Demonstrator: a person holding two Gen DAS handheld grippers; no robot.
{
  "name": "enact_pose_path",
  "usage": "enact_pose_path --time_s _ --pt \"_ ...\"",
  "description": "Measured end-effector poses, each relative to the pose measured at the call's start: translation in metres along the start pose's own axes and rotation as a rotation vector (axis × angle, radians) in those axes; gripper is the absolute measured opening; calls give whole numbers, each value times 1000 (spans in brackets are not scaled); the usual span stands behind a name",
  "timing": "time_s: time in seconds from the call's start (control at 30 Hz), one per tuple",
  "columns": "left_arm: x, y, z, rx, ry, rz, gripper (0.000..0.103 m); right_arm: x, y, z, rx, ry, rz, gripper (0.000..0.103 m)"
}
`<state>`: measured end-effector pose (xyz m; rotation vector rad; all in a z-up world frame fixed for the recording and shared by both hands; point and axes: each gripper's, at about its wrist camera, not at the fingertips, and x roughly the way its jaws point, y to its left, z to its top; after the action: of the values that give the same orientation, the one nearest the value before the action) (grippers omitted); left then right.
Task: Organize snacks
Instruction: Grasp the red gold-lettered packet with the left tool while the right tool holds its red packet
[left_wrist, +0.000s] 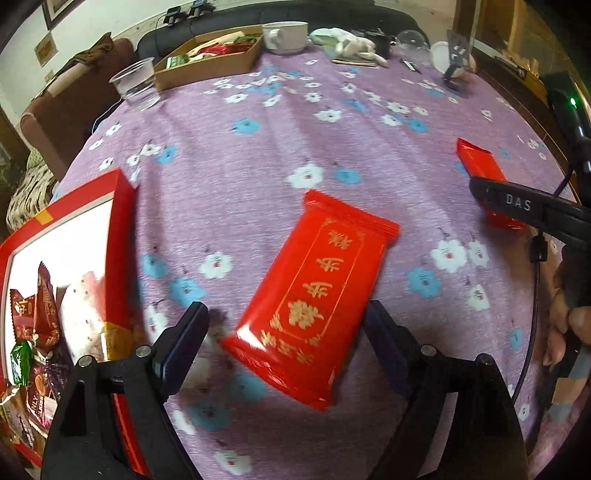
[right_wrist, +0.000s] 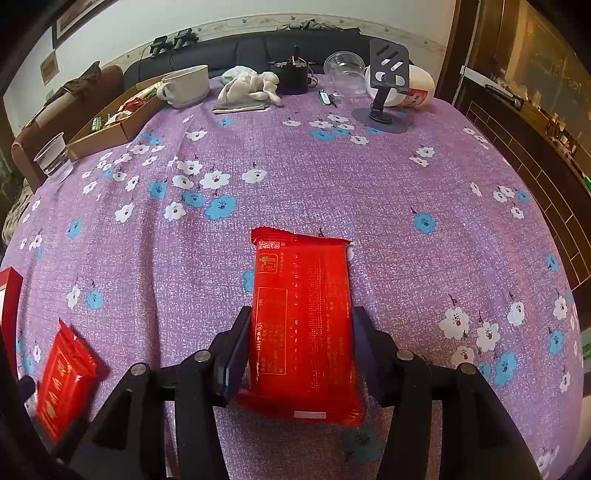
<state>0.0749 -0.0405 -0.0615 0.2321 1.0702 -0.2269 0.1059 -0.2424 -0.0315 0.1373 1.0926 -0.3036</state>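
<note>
Your left gripper (left_wrist: 284, 325) stands released over a glossy red foil snack packet with gold lettering (left_wrist: 314, 295) — the packet lies tilted on the purple flowered tablecloth (left_wrist: 258, 166) between the parted fingers, clear of the left one. An open red cardboard box of wrapped snacks (left_wrist: 118, 236) sits just to its left. Your right gripper (right_wrist: 301, 343) flanks a second red foil packet, printed back up (right_wrist: 303, 325); whether the pads press it, I cannot tell.
</note>
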Motion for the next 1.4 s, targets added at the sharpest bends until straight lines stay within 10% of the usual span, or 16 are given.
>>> enact_pose_path --time_s 0.53,0.93,1.4 --pt "-15 15 -1 0 -59 19 86 0 0 1 1 1 -6 59" --pt "-2 -13 9 210 -54 82 87 1 0 0 8 1 -18 64" --pt "-1 -24 7 208 -56 -29 86 1 -1 0 12 4 -21 68"
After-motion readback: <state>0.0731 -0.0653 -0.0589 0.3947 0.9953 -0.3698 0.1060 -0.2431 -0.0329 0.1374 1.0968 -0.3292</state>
